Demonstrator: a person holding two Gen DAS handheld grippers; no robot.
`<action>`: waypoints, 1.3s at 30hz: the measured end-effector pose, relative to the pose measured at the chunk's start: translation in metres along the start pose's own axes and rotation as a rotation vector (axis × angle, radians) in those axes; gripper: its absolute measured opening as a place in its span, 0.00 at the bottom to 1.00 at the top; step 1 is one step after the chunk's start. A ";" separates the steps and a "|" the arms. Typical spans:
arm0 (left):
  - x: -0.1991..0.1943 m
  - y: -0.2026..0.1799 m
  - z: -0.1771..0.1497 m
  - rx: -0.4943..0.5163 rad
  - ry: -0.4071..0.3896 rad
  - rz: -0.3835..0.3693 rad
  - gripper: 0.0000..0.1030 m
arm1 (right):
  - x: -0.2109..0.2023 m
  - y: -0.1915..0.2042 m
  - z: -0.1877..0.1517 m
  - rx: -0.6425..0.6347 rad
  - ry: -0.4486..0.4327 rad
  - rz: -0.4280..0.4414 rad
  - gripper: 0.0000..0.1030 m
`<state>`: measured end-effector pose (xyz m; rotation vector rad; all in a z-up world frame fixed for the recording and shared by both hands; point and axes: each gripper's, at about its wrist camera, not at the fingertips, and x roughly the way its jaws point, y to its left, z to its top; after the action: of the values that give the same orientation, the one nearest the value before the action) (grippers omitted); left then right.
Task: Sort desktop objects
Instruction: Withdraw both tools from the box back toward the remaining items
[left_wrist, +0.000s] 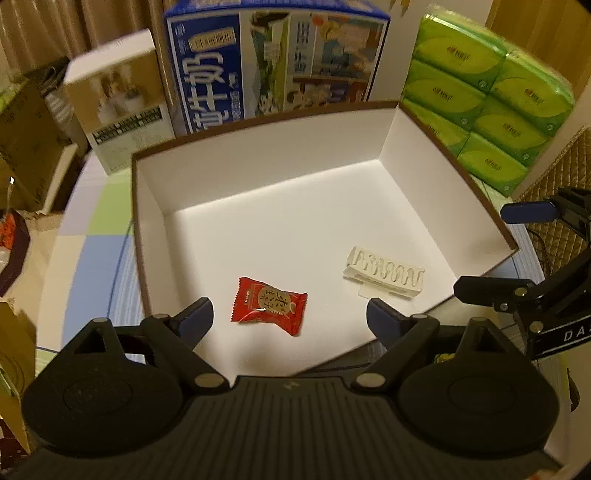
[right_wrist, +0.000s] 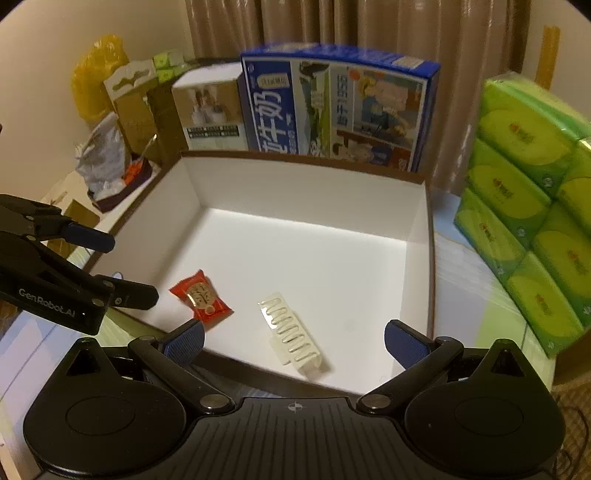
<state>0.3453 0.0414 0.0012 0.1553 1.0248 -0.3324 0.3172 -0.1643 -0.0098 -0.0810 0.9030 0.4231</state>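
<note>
Inside the white box (left_wrist: 280, 177), mid-frame: red candy packet (left_wrist: 269, 305) at lower centre, white plastic clip (left_wrist: 384, 275) to its right, apart. Left gripper (left_wrist: 290, 320) and right gripper (right_wrist: 293, 341) at the box's near edge, jaws wide apart, holding nothing. Blue milk carton (right_wrist: 332, 107) behind; green tissue packs (right_wrist: 532, 206) at right.

A: Site type?
B: Domestic, prob. a living rm or bedrm. Beige curtains (right_wrist: 354, 33) along the back wall, warm indoor light.
A: Evidence?
B: Household goods stacked behind a white open box (left_wrist: 417, 155): blue milk carton (left_wrist: 273, 62) w/ cartoon print, multipack of green tissue packs (left_wrist: 491, 103), small white product box (left_wrist: 118, 99). Table has a pastel checked cloth (left_wrist: 99, 251).
A: Anything else?
B: Side clutter: yellow bag (right_wrist: 98, 74), crumpled plastic bag (right_wrist: 103, 155), cardboard cartons (left_wrist: 22, 136). Quilted gold upholstery (left_wrist: 554, 192) at right.
</note>
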 end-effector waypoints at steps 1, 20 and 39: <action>-0.006 -0.002 -0.002 0.002 -0.012 0.003 0.86 | -0.005 0.002 -0.002 0.000 -0.013 0.000 0.98; -0.081 -0.021 -0.054 -0.020 -0.124 -0.015 0.87 | -0.083 0.029 -0.052 -0.001 -0.151 -0.063 0.98; -0.124 -0.034 -0.145 -0.037 -0.181 0.028 0.87 | -0.124 0.033 -0.139 0.072 -0.155 -0.105 0.98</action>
<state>0.1570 0.0744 0.0339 0.1040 0.8489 -0.2956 0.1337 -0.2084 0.0040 -0.0290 0.7571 0.2949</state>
